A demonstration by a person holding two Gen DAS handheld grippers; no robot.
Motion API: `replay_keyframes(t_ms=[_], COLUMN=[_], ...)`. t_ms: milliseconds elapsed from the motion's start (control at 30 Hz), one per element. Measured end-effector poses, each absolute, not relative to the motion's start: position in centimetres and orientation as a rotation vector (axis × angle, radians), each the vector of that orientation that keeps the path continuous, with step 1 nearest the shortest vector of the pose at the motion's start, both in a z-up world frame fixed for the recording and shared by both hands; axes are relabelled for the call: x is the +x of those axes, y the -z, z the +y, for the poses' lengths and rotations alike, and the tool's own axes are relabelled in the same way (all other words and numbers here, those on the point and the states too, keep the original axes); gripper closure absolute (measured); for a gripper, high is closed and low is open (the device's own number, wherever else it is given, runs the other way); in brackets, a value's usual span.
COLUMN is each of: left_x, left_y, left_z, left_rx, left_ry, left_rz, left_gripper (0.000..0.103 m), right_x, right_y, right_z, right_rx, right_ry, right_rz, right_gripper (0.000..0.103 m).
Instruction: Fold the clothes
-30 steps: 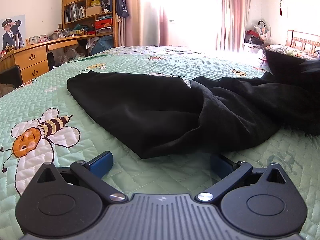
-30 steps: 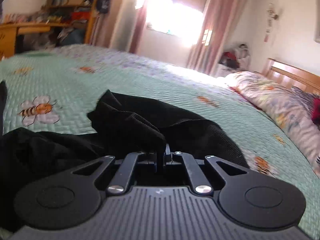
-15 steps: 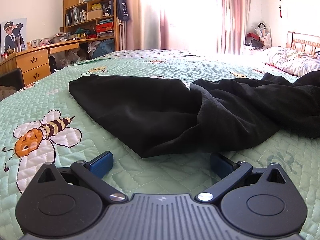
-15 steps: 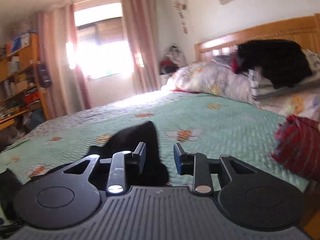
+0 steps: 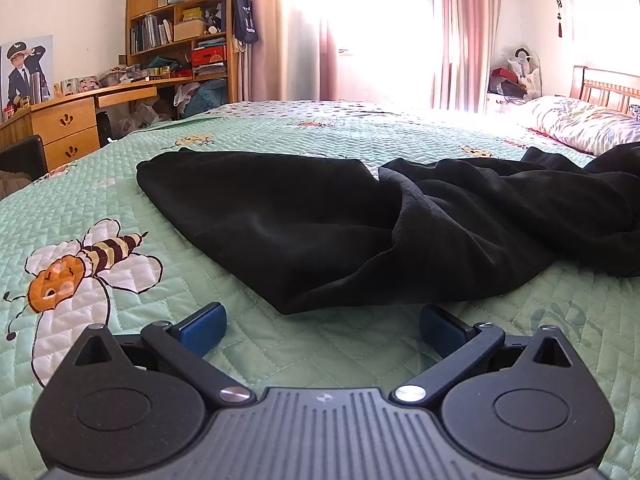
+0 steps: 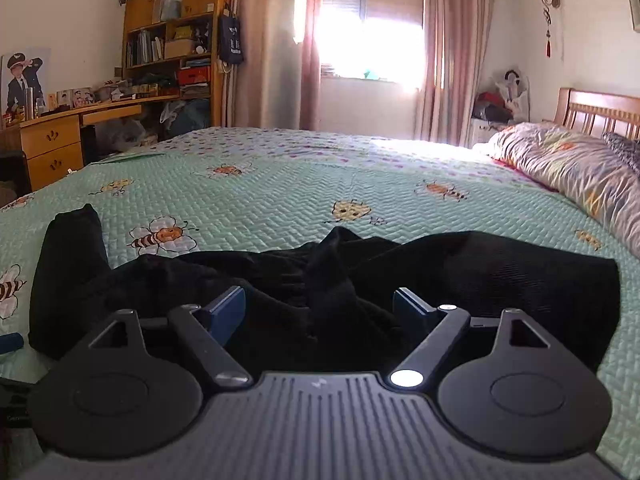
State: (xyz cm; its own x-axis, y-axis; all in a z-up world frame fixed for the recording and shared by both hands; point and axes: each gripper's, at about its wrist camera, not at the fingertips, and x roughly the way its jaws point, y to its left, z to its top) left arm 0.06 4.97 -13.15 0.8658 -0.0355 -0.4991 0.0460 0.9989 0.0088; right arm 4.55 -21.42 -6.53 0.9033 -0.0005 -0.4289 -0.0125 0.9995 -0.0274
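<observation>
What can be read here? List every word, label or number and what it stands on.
"LE", cut off, on the white box near the headboard.
White print on the navy bag hanging on the bookshelf: too blurred to read.
Print on the red box on a shelf: too small to read.
Nothing else is legible.

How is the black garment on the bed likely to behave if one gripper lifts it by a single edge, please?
The black garment would probably drape limply; it already lies in soft folds. It looks thick, so likely weighty. Bunched layers near the right gripper may trail unevenly.
</observation>
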Motion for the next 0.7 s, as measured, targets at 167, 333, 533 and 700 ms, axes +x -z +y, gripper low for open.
replay_keyframes(t_ms=[167, 333, 533, 700], left_x=[0.1, 0.3, 0.4, 0.3], left_y=[13.1, 13.1, 13.1, 13.1], left_z=[5.1, 5.1, 5.0, 5.1], left_rx=[0.016, 0.015, 0.020, 0.018], left_ry=[0.047, 0.049, 0.047, 0.047], left_rz=[0.526, 0.531, 0.535, 0.531], left_gripper=[0.001, 0.000, 0.001, 0.001], right_x=[9.6, 11.5, 8.0, 0.6], right_y=[8.6, 9.4, 8.5, 5.7], right_z=[-21.4, -24.2, -23.4, -21.5], right_rx=[-0.019, 0.200, 0.235, 0.197], right_ry=[-0.002, -0.055, -0.108, -0.207], right_rz=[0.563, 0.642, 0.567, 0.437], right_gripper=[0.043, 0.089, 0.098, 0.098])
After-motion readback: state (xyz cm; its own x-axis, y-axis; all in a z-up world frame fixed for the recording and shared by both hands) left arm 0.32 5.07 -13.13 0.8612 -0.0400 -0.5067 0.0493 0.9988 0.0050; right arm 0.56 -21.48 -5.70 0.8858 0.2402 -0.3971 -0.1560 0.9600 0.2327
